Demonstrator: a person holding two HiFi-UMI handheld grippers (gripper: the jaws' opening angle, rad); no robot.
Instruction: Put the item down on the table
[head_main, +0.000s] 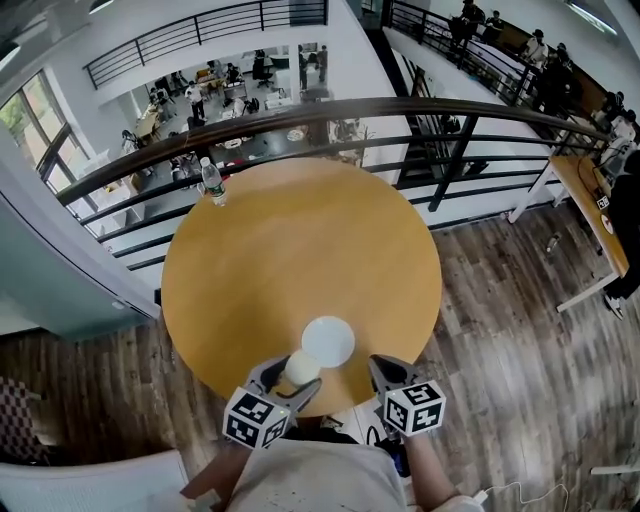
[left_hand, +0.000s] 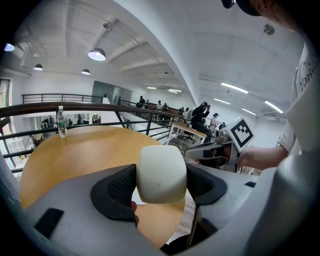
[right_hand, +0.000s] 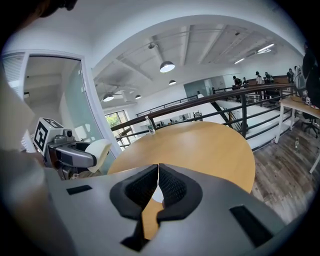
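Here, left gripper (head_main: 293, 380) has its jaws clamped on the item (left_hand: 161, 172), a cream-white rounded piece held by its two sides, pads pressed flat against it. The item sits between those jaws at the table's (head_main: 300, 250) near edge, apparently off the wood; how high, I cannot tell. Right gripper (right_hand: 158, 170): jaws pressed together, nothing between them, idling to the right of the left jaws. A white disc (head_main: 328, 341) lies on the table just ahead of the left jaws and slightly to their right, close to the item. A bottle (head_main: 211, 182) stands far ahead of both jaws at the opposite rim, out of the way. Judgement: the put-down is not yet done. To do it well, carry the item forward past the edge so its whole base is over wood, and choose bare table to the left of the disc unless the disc is the intended seat. Lower level until the base bears, then part the jaws evenly and draw straight back. Rounded sides suggest it could tip or roll if released tilted or early.
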